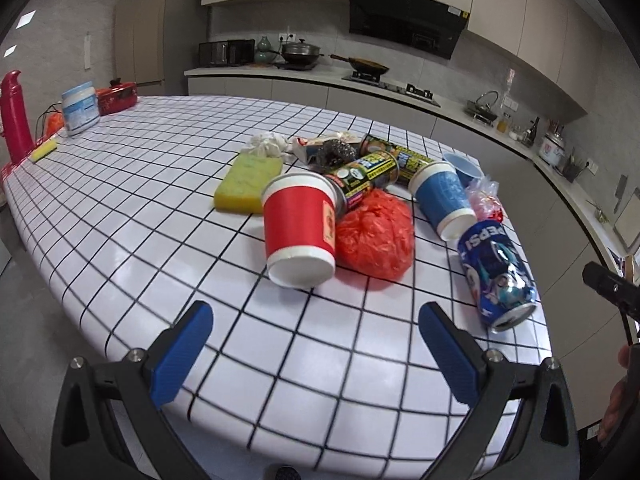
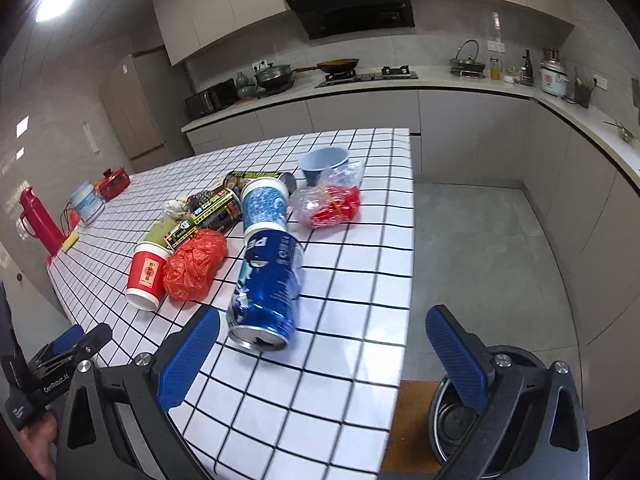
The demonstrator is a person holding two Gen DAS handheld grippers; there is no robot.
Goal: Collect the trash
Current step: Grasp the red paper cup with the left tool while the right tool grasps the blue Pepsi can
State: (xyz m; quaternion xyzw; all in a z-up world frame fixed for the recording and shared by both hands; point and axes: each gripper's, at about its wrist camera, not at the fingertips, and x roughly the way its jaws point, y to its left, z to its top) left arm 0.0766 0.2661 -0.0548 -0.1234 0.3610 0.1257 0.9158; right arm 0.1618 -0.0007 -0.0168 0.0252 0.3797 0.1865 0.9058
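Note:
A pile of trash lies on the white tiled table. A red paper cup lies on its side beside a crumpled red plastic bag. A blue paper cup, a crushed Pepsi can, two dark printed cans and a clear wrapper lie around them. My left gripper is open and empty, just short of the red cup. My right gripper is open and empty, with the Pepsi can lying just ahead of its left finger.
A yellow-green sponge, steel scourer and blue bowl sit in the pile. A red thermos and white tub stand at the far left. A round dark bin stands on the floor below the table's right edge.

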